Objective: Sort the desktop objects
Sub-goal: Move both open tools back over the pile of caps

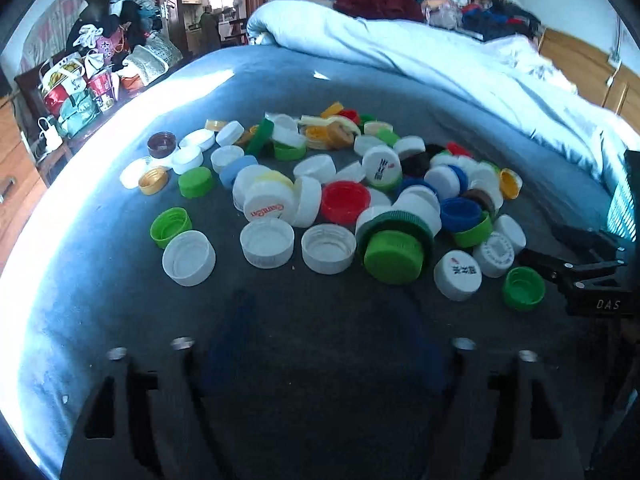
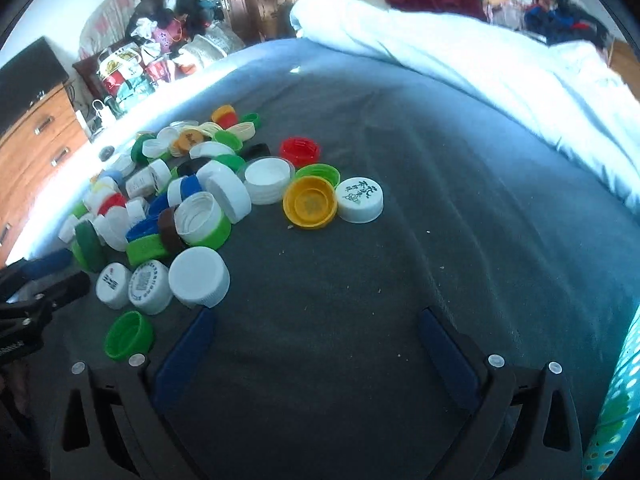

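the bed (image 1: 120, 320) serves as the work surface, its grey cover flat enough to keep the caps (image 1: 320, 184) from rolling. they lie mixed in one heap, no colour grouped yet, so sorting looks barely begun. the left gripper (image 1: 320, 360) and right gripper (image 2: 316, 344) hover just short of the heap, fingers apart and empty, likely choosing. nearest the right is a white cap (image 2: 199, 277).

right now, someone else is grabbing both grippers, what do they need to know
Left gripper: open, empty, hovering short of the cap pile.
Right gripper: open, empty, over bare grey bedcover to the right of the pile.
Caps: all mixed in one heap, white, green, blue, red and yellow together. Nearest the right gripper: a plain white cap and an open green cap.
Done: no sorted groups visible.
Left: all the sorting.
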The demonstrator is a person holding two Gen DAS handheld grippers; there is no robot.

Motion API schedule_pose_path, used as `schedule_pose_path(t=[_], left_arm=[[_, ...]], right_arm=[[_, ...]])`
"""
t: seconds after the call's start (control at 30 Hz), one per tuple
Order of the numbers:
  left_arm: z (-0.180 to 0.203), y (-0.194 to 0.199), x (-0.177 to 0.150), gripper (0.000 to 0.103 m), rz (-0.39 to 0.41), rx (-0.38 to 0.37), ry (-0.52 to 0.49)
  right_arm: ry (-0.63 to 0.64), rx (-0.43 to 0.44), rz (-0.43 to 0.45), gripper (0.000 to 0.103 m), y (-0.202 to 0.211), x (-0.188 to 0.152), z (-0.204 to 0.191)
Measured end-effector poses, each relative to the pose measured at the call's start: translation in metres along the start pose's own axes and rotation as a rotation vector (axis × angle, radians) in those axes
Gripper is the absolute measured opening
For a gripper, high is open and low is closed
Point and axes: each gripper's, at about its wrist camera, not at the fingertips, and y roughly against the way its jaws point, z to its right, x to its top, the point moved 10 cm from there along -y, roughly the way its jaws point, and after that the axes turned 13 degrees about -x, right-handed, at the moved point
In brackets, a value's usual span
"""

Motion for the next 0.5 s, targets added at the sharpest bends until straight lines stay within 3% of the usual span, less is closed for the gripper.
schedule_pose_path(t=[0.07, 0.1, 0.23, 0.37, 0.5], left_arm=[[-0.005, -0.002, 0.0, 0.1, -0.028, 0.044, 0.023], [-0.009, -0.004, -0.002, 0.102, -0.049, 0.068, 0.049], [-0.012, -0.008, -0.002, 0.102, -0.084, 0.116, 0.153], [-0.012, -0.009, -0.003, 0.102, -0.036, 0.201, 0.221], [-0.014, -0.011, -0.002, 0.102, -0.025, 0.187, 0.233]], right_arm=[[-0.005, 0.01, -0.003, 0.103, 0.0, 0.0, 0.001], [-0.011, 0.016, -0.003, 0.103, 0.0, 0.0, 0.002], [-0.015, 0.021, 0.002, 0.103, 0.001, 0.0, 0.002], [-0.015, 0.023, 0.002, 0.103, 0.001, 0.0, 0.004], [-0.014, 0.024, 0.003, 0.103, 0.0, 0.0, 0.003]])
